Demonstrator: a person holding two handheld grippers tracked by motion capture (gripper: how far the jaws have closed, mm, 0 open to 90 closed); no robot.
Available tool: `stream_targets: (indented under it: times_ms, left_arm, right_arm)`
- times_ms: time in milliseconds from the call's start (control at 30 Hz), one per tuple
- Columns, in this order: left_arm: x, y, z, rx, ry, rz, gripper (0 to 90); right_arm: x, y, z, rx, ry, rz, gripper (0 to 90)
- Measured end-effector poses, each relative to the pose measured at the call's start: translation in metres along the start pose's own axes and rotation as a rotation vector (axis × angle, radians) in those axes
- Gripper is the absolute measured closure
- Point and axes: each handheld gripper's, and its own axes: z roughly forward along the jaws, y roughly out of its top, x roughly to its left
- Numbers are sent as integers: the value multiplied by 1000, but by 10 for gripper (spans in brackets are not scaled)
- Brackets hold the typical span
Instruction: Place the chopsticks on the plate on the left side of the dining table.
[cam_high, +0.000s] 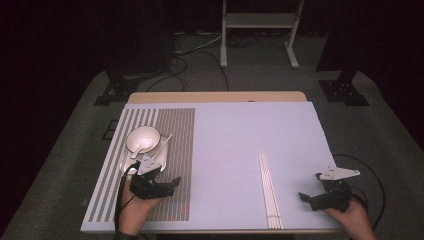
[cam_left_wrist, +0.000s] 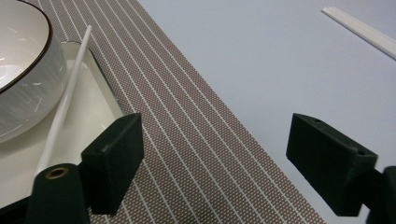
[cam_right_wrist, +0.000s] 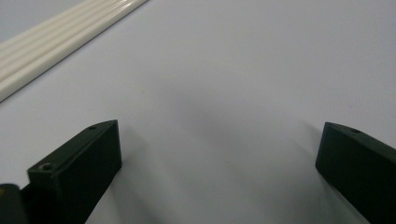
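A white bowl (cam_high: 142, 138) (cam_left_wrist: 23, 70) with a dark rim stands on a white square plate (cam_high: 161, 156) (cam_left_wrist: 88, 112), on a brown striped placemat (cam_high: 175, 130) (cam_left_wrist: 187, 140) at the table's left. One white chopstick (cam_high: 165, 142) (cam_left_wrist: 70, 88) leans across the plate beside the bowl. My left gripper (cam_high: 172, 186) (cam_left_wrist: 224, 154) hovers over the placemat just in front of the plate, open, nothing between its jaws. A bundle of white chopsticks (cam_high: 269, 190) (cam_left_wrist: 364, 32) (cam_right_wrist: 56, 32) lies right of centre. Beyond it, near the front right corner, my right gripper (cam_high: 310, 186) (cam_right_wrist: 219, 154) stands open and empty over bare table.
The pale blue table top (cam_high: 240, 130) stretches between the placemat and the chopstick bundle. Behind the table a white metal frame (cam_high: 257, 22) stands on grey carpet, with cables (cam_high: 190, 50) and dark stand feet (cam_high: 345, 92) on the floor.
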Motion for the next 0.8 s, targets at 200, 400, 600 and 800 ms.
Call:
stream_targets:
  times_ms: [200,400,600,800]
  left_arm:
    - [-5,2,4,1,-16,-4,96]
    - [-16,7,11,7,-33,26,39]
    - [-28,11,18,-11,-56,73,15]
    - [-38,15,25,-25,-92,99,0]
  right_arm:
    - [0,0,0,0,0,0,0]
    - [0,0,0,0,0,0,0]
    - [0,0,0,0,-1,0,0]
    - [0,0,0,0,-1,0,0]
